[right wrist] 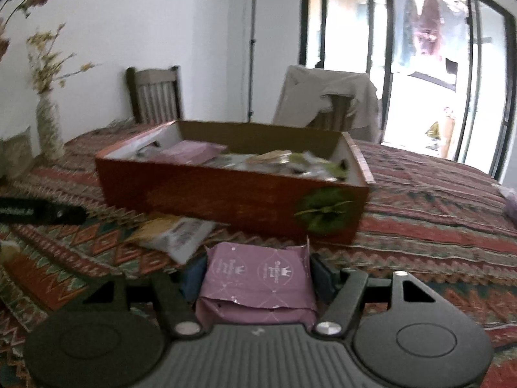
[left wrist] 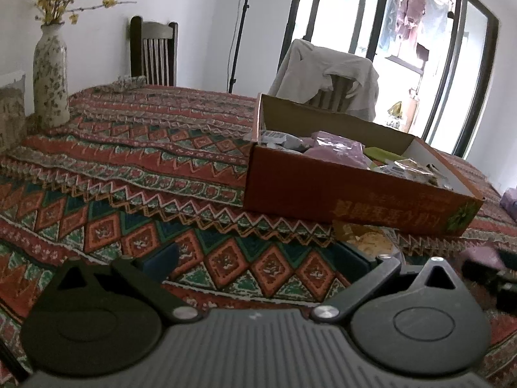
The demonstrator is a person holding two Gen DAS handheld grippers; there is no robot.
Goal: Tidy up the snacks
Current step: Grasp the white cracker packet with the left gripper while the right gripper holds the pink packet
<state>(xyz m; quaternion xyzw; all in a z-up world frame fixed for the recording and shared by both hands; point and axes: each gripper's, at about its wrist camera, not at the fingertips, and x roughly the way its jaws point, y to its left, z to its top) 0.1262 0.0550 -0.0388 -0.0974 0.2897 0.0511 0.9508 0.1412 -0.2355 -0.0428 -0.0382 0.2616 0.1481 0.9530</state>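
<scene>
The right gripper (right wrist: 258, 274), clamped on the purple snack packet (right wrist: 258, 278), faces the red cardboard box (right wrist: 226, 197) at twelve o'clock; the left gripper (left wrist: 268, 258) stands apart, empty.

Both views look forward and a little downward along their own tongs, low over the surface (left wrist: 135, 168); the left view sits left of the box (left wrist: 352, 190) and sees it near, at an angle to its right; the right view faces the box (right wrist: 232, 194) nearly square on, close; both share the box, vase (left wrist: 50, 74), two chairs and window.
</scene>
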